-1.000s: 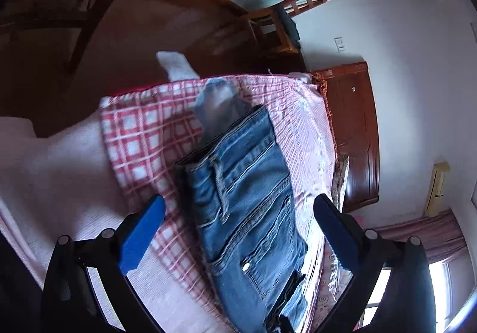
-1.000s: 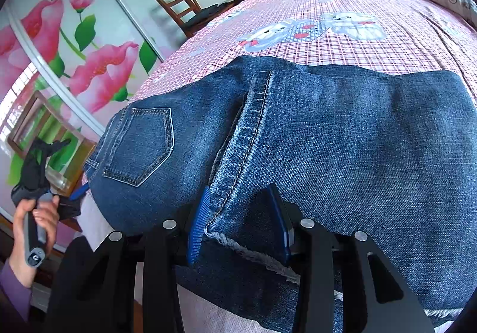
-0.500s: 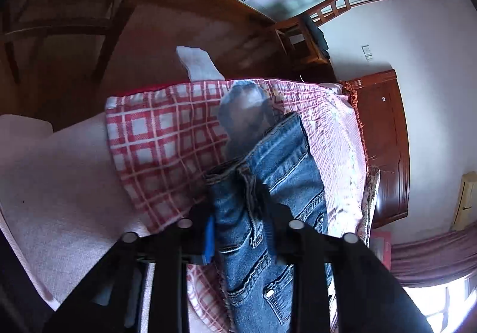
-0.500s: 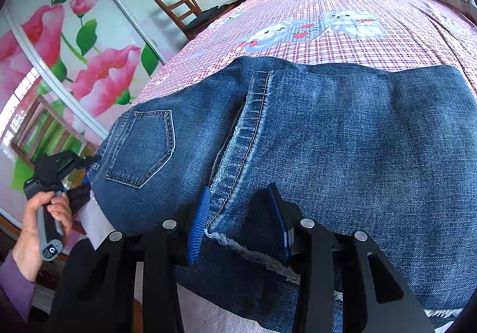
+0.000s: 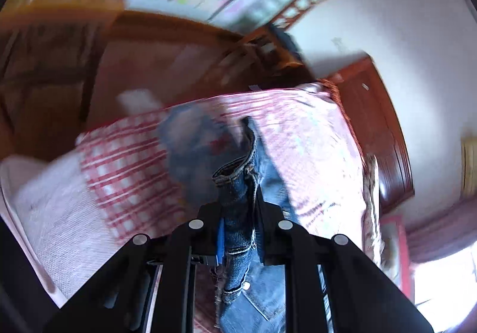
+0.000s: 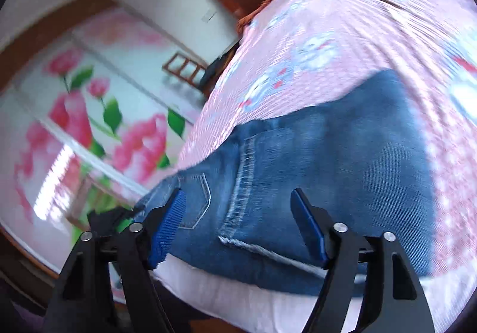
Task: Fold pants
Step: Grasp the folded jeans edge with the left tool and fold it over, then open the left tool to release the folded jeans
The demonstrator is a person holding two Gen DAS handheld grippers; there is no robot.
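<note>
Blue jeans lie on a bed with a pink checked cover. In the left wrist view my left gripper pinches the waistband, which is bunched and raised off the cover; its jaws are still closing with the denim pressed between the pads. The right wrist view shows the jeans folded flat, with a back pocket and a frayed hem near the bed's white edge. My right gripper hovers over that hem with its jaws opening and wide apart, the denim beneath them and gripped by neither pad. Both views are blurred.
A wooden chair stands beside the bed near sliding doors painted with pink flowers. A dark wooden headboard closes the far end. A patterned pillow lies by it. The bed's white edge is at the left.
My left gripper went from wide open to clamped on the waistband and lifted it. My right gripper let go of the hem, opened wide, rolled and shifted sideways.
</note>
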